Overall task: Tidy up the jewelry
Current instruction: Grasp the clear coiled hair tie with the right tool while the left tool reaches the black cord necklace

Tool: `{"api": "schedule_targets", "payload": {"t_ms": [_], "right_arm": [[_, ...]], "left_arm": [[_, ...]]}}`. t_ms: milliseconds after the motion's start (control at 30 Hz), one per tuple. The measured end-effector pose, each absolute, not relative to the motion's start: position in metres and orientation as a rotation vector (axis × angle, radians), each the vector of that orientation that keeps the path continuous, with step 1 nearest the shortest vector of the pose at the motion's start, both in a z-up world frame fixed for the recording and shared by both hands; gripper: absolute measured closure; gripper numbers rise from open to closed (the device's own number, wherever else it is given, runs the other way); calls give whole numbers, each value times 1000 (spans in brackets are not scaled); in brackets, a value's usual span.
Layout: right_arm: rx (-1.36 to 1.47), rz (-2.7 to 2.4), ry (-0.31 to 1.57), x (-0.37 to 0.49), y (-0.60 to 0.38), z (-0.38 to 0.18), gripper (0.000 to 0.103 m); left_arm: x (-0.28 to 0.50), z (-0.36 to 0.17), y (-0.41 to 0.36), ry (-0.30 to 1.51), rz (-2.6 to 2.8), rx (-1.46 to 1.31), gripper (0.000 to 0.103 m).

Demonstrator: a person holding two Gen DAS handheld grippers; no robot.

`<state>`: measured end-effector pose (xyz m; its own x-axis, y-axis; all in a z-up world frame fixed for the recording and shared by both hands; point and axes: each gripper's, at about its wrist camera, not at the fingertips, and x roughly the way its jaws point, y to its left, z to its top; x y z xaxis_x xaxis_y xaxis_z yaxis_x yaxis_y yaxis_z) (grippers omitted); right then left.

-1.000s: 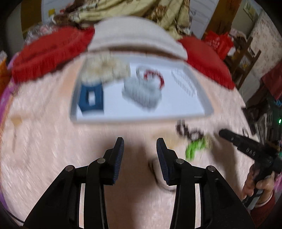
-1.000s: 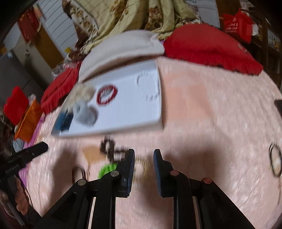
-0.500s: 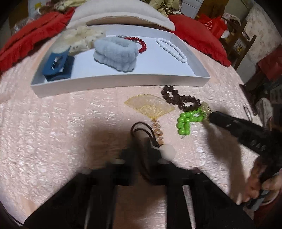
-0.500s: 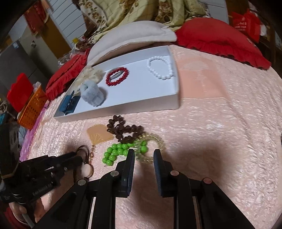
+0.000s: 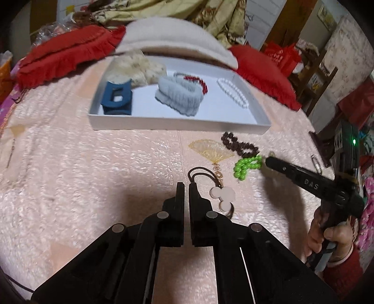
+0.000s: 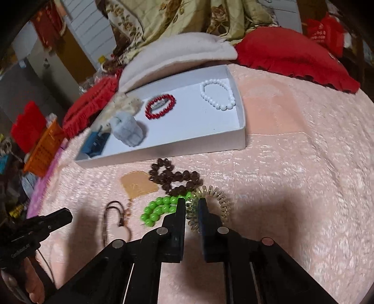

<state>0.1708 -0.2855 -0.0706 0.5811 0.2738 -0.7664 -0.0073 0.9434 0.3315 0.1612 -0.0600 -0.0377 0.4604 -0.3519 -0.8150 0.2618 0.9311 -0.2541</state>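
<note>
Pinching spiral hair tie (image 6: 211, 205): right gripper (image 6: 192, 204) (shut).

far ahead of the gripper lie a cream cushion (image 6: 177, 56) and a floral quilt (image 6: 177, 21) behind it, with red ruffled pillows (image 6: 292, 53) to either side. an orange basket (image 6: 44, 149) sits far left, holding what may be red cloth.
</note>
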Motion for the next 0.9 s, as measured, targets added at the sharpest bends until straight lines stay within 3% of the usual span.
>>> {"api": "schedule_targets", "payload": {"t_ms": [367, 500, 533, 733, 900], "right_arm": [[436, 227, 903, 125, -292, -48, 93], [441, 230, 907, 112, -291, -51, 93], [446, 232, 909, 109, -292, -52, 93], [461, 236, 899, 100, -295, -53, 93], [455, 246, 893, 98, -292, -54, 93]], "left_arm": [[160, -47, -71, 1092, -444, -143, 98], [156, -48, -100, 1066, -509, -89, 57], [155, -49, -113, 1048, -521, -42, 55], [159, -69, -154, 1046, -467, 219, 55], [152, -85, -155, 1025, -400, 277, 55]]}}
